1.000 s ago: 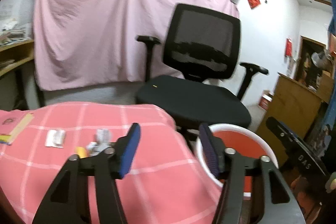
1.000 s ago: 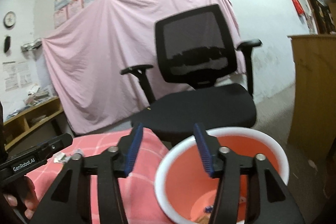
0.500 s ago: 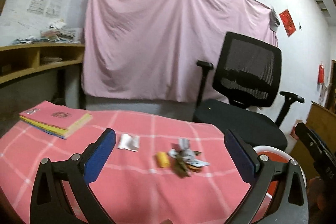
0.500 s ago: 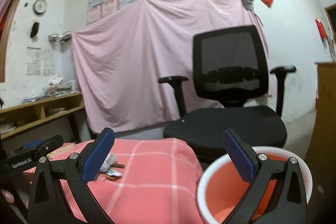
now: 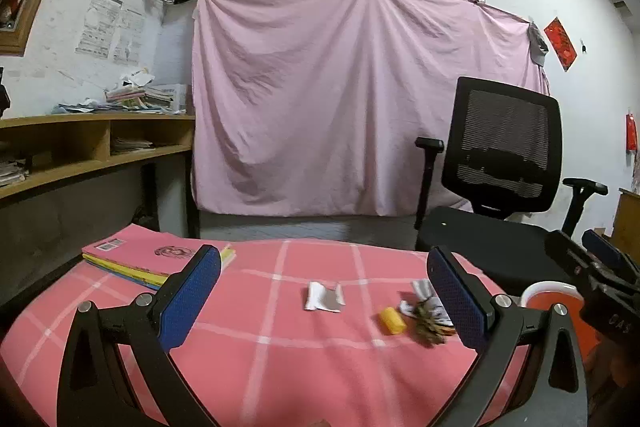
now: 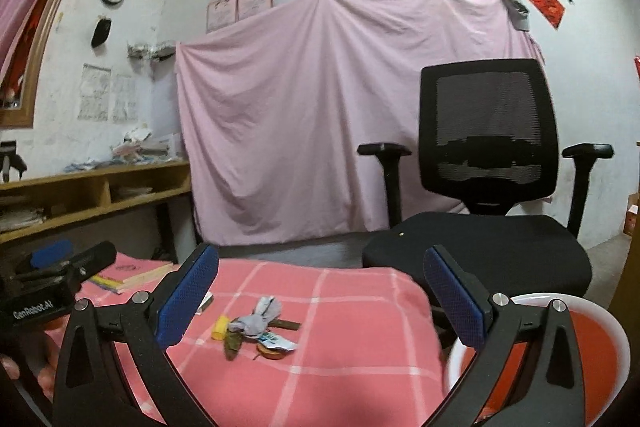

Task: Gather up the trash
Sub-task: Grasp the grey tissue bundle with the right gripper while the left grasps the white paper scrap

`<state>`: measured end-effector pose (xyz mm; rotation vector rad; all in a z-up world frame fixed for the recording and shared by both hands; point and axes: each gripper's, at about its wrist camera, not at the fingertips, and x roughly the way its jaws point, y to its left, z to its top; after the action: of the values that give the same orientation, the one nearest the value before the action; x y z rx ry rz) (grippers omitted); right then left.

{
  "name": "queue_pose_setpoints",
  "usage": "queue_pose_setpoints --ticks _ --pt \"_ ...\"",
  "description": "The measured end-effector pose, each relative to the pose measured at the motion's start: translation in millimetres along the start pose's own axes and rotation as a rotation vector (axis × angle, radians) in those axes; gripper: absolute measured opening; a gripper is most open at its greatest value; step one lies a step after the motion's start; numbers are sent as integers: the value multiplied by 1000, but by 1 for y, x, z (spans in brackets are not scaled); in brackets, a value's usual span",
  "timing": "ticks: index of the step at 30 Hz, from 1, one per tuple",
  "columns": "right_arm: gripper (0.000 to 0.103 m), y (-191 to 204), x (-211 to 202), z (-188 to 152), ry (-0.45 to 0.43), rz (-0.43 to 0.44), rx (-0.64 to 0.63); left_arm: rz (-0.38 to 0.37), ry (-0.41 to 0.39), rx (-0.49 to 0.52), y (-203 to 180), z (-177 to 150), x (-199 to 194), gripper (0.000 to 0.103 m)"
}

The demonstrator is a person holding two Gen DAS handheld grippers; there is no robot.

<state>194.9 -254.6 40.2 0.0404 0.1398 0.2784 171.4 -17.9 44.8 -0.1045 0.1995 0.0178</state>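
Both views have swung away from the bin and back over the table: a second ago each claw sat narrow above the red bin, and now both stand wide and empty, facing the scraps. My reading is that a drop into the bin is done and the next pickup is being lined up.

The pink checked tablecloth point(image 5: 280, 339) fills the lower half of both frames. The red bin point(image 6: 592, 347), white-rimmed, sits at the lower right edge, beside the table. The left gripper point(image 5: 324, 291) frames a white paper scrap point(image 5: 322, 297) at lower centre, with a yellow piece point(image 5: 392, 321) and a heap of dried leaves and wrappers point(image 5: 430, 319) just to its right. The right gripper point(image 6: 320, 291) looks at the same heap from the other side.

Readable writing is scarce: "GenRobot.AI" on the left gripper's body at the left edge of the right view. The wall certificates are too small to read.
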Motion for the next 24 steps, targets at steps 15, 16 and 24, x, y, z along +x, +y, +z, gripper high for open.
queue_pose_setpoints --ticks 15,16,24 --pt "88 29 58 -13 204 100 -18 19 1 54 38 -1 33 101" --pt "86 32 60 -15 222 106 -30 13 10 49 41 -1 36 101" --pt "55 38 89 -30 404 136 -43 -64 190 47 41 -4 75 99"
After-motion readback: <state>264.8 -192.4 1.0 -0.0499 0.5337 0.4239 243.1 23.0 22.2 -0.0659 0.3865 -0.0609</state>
